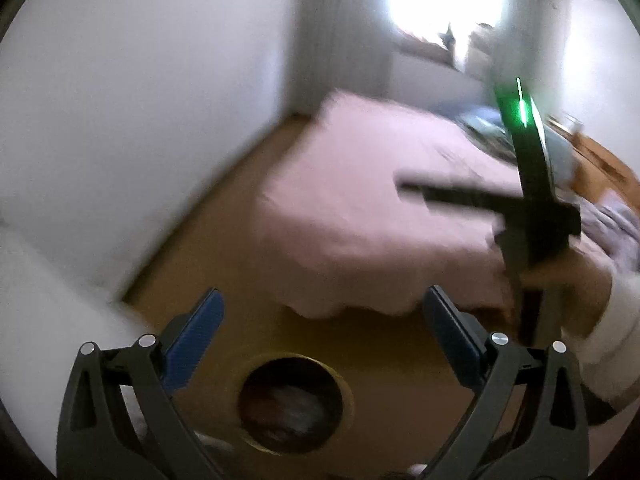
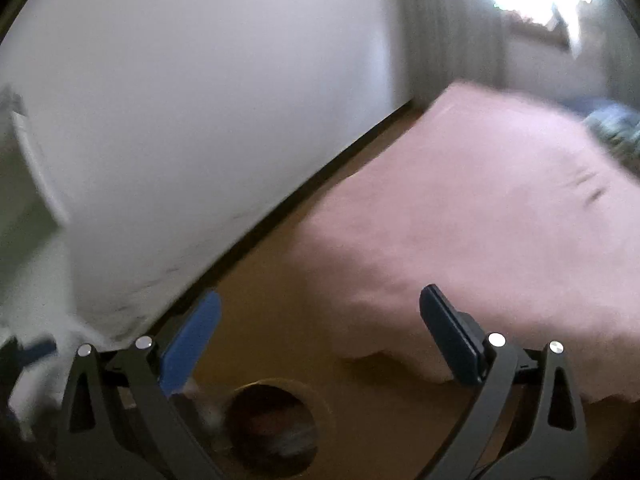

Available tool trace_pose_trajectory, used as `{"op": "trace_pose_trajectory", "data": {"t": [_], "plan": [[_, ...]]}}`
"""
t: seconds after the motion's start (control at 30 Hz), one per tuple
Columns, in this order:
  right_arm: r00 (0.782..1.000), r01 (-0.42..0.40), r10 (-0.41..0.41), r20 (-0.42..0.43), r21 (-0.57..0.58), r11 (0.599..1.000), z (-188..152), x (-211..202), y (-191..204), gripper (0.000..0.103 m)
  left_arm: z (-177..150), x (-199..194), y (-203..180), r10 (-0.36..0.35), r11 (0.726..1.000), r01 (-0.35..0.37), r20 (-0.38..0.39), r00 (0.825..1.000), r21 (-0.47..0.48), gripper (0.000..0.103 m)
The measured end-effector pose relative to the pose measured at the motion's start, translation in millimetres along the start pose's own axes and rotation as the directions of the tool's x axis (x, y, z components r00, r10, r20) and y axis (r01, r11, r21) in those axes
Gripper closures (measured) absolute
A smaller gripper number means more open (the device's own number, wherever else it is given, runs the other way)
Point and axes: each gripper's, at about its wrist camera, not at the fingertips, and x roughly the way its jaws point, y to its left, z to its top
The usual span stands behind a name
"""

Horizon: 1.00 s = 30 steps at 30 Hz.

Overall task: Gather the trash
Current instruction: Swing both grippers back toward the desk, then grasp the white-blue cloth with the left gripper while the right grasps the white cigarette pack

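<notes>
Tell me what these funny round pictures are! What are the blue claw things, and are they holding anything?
A person holds a grabber tool in each hand, each with a camera looking along its two blue fingers. One picture is from the left gripper, the other from the right gripper. Both are open and holding nothing. Below them is a round bin on the brown floor, next to a bed with a pink cover. It is all blurry.

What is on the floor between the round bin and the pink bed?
Nothing. In both wrist views only bare brown floor shows between the round bin and the pink bed, though the pictures are blurry.
</notes>
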Motion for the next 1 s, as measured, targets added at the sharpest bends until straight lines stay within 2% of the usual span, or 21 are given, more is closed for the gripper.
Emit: {"op": "trace_pose_trajectory", "data": {"t": [0.03, 0.1, 0.17, 0.2, 0.23, 0.27, 0.3, 0.33, 0.37, 0.4, 0.5, 0.53, 0.6, 0.63, 0.67, 0.7, 0.73, 0.8, 0.87, 0.93, 1.0], "plan": [[0.998, -0.051, 0.051, -0.042, -0.003, 0.999, -2, 7, 14, 0.007, 0, -19, 16, 0.066, 0.997, -0.065, 0.011, 0.998, -0.03, 0.007], [0.984, -0.142, 0.134, -0.118, -0.065, 0.988, -7, 23, 64, 0.007, -5, -53, 54, 0.201, 0.973, -0.199, 0.003, 0.98, -0.117, 0.007], [0.967, -0.229, 0.206, -0.147, -0.159, 0.96, -12, 32, 117, 0.007, -20, -89, 96, 0.331, 0.917, -0.327, -0.02, 0.943, -0.228, 0.007], [0.951, -0.295, 0.262, -0.165, -0.215, 0.931, -16, 34, 149, 0.007, -35, -119, 128, 0.42, 0.856, -0.409, -0.038, 0.907, -0.316, 0.007], [0.936, -0.342, 0.303, -0.18, -0.256, 0.904, -20, 33, 175, 0.007, -46, -137, 146, 0.466, 0.813, -0.451, -0.052, 0.883, -0.367, 0.007], [0.915, -0.397, 0.351, -0.199, -0.29, 0.871, -24, 32, 203, 0.007, -65, -165, 174, 0.529, 0.74, -0.508, -0.084, 0.844, -0.442, 0.007], [0.889, -0.454, 0.403, -0.218, -0.309, 0.836, -27, 30, 230, 0.007, -77, -180, 192, 0.559, 0.691, -0.536, -0.111, 0.821, -0.485, 0.007], [0.859, -0.511, 0.454, -0.239, -0.319, 0.799, -30, 28, 256, 0.007, -95, -201, 220, 0.587, 0.62, -0.567, -0.158, 0.794, -0.543, 0.007], [0.841, -0.54, 0.48, -0.25, -0.324, 0.777, -31, 26, 272, 0.007, -109, -215, 238, 0.6, 0.569, -0.583, -0.192, 0.776, -0.579, 0.007], [0.822, -0.568, 0.503, -0.267, -0.332, 0.753, -33, 26, 295, 0.007, -130, -238, 267, 0.623, 0.48, -0.605, -0.239, 0.745, -0.635, 0.007], [0.776, -0.631, 0.543, -0.321, -0.362, 0.686, -40, 22, 342, 0.007, -165, -277, 317, 0.652, 0.348, -0.63, -0.303, 0.695, -0.694, 0.007], [0.765, -0.643, 0.549, -0.337, -0.377, 0.666, -45, 20, 355, 0.007, -175, -283, 336, 0.643, 0.332, -0.633, -0.323, 0.694, -0.699, 0.007], [0.759, -0.651, 0.534, -0.372, -0.418, 0.634, -58, 24, 394, 0.007, -181, -282, 369, 0.596, 0.354, -0.629, -0.351, 0.722, -0.692, 0.007], [0.761, -0.649, 0.524, -0.383, -0.434, 0.625, -61, 25, 404, 0.007, -182, -283, 378, 0.587, 0.366, -0.63, -0.355, 0.728, -0.685, 0.007], [0.761, -0.649, 0.516, -0.394, -0.448, 0.614, -65, 25, 418, 0.007, -183, -281, 390, 0.569, 0.39, -0.627, -0.359, 0.74, -0.674, 0.007], [0.759, -0.65, 0.51, -0.405, -0.46, 0.604, -69, 25, 431, 0.007, -184, -280, 399, 0.549, 0.415, -0.617, -0.357, 0.756, -0.668, 0.014], [0.76, -0.65, 0.503, -0.411, -0.471, 0.597, -71, 26, 441, 0.007, -185, -280, 406, 0.532, 0.435, -0.603, -0.349, 0.771, -0.669, 0.043], [0.756, -0.655, 0.498, -0.426, -0.5, 0.567, -76, 27, 460, 0.007, -192, -280, 407, 0.489, 0.459, -0.563, -0.334, 0.806, -0.687, 0.077], [0.744, -0.668, 0.492, -0.452, -0.522, 0.53, -81, 29, 485, 0.007, -197, -287, 402, 0.473, 0.489, -0.542, -0.315, 0.823, -0.683, 0.082], [0.729, -0.684, 0.492, -0.477, -0.537, 0.493, -92, 31, 509, 0.007, -203, -301, 395, 0.479, 0.498, -0.538, -0.301, 0.824, -0.68, 0.082], [0.708, -0.705, 0.49, -0.51, -0.555, 0.441, -105, 32, 539, 0.007, -215, -322, 390, 0.513, 0.473, -0.555, -0.298, 0.805, -0.684, 0.082]]}}
